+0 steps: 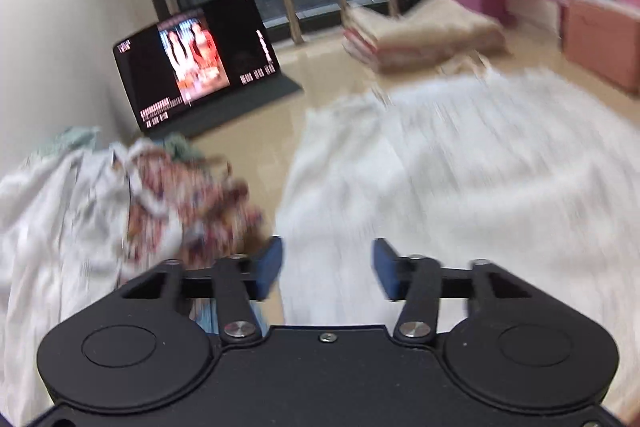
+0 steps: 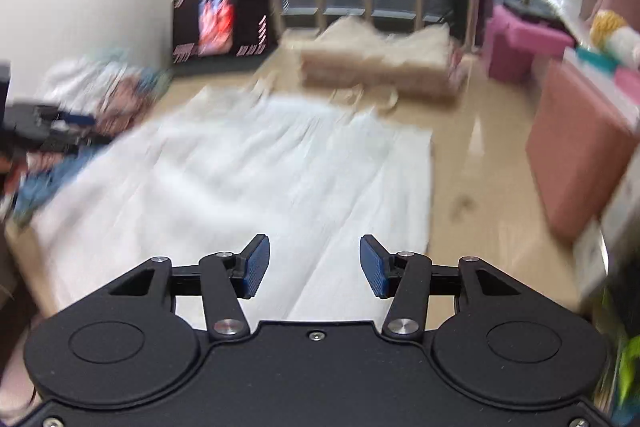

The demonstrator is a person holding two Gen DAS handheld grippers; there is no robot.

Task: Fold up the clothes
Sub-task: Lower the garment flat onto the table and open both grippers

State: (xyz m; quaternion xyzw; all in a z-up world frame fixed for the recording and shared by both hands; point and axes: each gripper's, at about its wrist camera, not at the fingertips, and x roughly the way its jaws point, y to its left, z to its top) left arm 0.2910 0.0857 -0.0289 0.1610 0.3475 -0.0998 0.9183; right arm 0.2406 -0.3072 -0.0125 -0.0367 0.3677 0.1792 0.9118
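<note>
Over a motion-blurred white garment (image 2: pixel 248 171), both grippers' jaws apart, empty; weave unreadable.

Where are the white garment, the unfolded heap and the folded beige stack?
white garment (image 2: pixel 260 163), right wrist view, middle of the spread cloth
unfolded heap (image 1: pixel 172 195), left wrist view, its floral piece
folded beige stack (image 2: pixel 376 67), right wrist view, top fold

White ribbed cloth (image 2: pixel 248 167) lies on a glossy, smooth beige floor (image 2: pixel 480 147).

Motion blur smears the white cloth (image 2: pixel 248 179) and clothes pile (image 1: pixel 120 195).
</note>
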